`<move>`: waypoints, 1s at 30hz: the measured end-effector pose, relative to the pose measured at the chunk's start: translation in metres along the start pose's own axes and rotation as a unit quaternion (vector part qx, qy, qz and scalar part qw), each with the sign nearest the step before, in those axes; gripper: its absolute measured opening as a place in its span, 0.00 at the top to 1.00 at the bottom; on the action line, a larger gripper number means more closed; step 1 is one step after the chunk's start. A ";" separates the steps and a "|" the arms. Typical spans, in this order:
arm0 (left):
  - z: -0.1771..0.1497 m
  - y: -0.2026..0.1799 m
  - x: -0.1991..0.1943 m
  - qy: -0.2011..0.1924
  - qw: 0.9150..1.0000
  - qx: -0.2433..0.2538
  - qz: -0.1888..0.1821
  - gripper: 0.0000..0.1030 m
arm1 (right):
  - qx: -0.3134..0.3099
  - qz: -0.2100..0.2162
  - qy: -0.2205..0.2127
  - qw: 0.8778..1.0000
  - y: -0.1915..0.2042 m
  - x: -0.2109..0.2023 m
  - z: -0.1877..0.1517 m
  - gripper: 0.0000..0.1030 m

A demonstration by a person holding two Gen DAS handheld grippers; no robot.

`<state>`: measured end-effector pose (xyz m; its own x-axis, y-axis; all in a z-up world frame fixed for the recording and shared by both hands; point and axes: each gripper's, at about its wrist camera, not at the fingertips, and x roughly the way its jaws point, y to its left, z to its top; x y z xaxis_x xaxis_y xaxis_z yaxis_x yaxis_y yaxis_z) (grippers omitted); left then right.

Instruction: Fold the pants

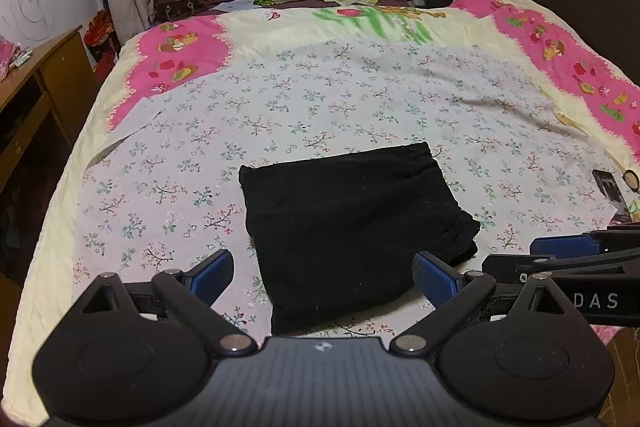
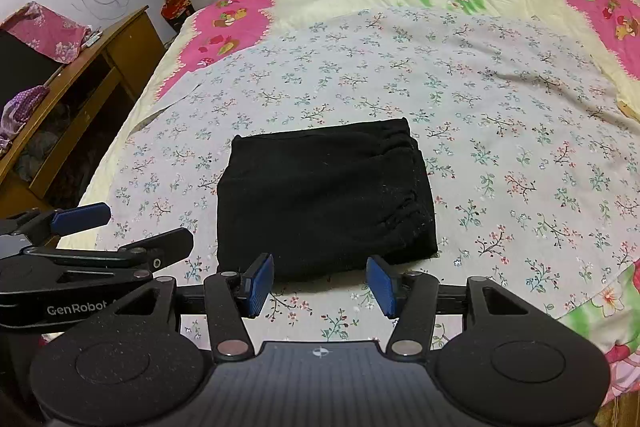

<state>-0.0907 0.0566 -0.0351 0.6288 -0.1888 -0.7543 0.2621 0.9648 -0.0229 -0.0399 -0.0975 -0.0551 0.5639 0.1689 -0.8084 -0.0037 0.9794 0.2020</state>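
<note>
The bed point(image 1: 360, 99) carries a floral sheet point(image 2: 480, 131) laid over a pink and yellow quilt point(image 1: 176, 55). The sheet shows shallow wrinkles toward its right side and is not tucked. If you drag a fold across it, expect the sheet to bunch and pull the garment out of square.

The pants point(image 2: 320, 195) lie near the front edge of the bed, just ahead of both grippers, already folded into a compact black rectangle. The gathered waistband runs along the right edge, and layered ends protrude at the near right corner. Judged from this shape, the task is at or near completion.

Hazards, should you attempt a further fold:
- The stack is thick. A grasp on the top layer alone will peel it open and undo the work.
- The protruding corner layers may slide apart when lifted.
- The black fabric hides layer edges, so you may misjudge which layer you hold.

The left gripper point(image 1: 323, 273) has its jaws spread wide and empty, above the near edge of the pants. The right gripper point(image 2: 320, 285) has its jaws spread and empty, at the near edge. The two grippers stand close beside each other; moving either sideways risks a collision.
</note>
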 end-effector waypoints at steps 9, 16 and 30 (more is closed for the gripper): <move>-0.001 -0.001 -0.001 0.004 1.000 0.002 -0.005 0.00 | 0.002 -0.004 0.004 1.000 -0.001 0.000 -0.002 0.64; -0.003 -0.002 -0.002 0.003 1.000 0.006 -0.006 0.00 | 0.002 -0.008 0.005 1.000 0.000 -0.001 -0.003 0.64; -0.007 -0.002 -0.002 0.012 1.000 0.006 -0.013 0.00 | 0.001 -0.016 0.012 1.000 0.001 0.001 -0.005 0.64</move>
<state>-0.0979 0.0560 -0.0377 0.6039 -0.2099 -0.7689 0.2879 0.9570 -0.0351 -0.0430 -0.0959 -0.0585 0.5433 0.1399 -0.8278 0.0166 0.9840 0.1772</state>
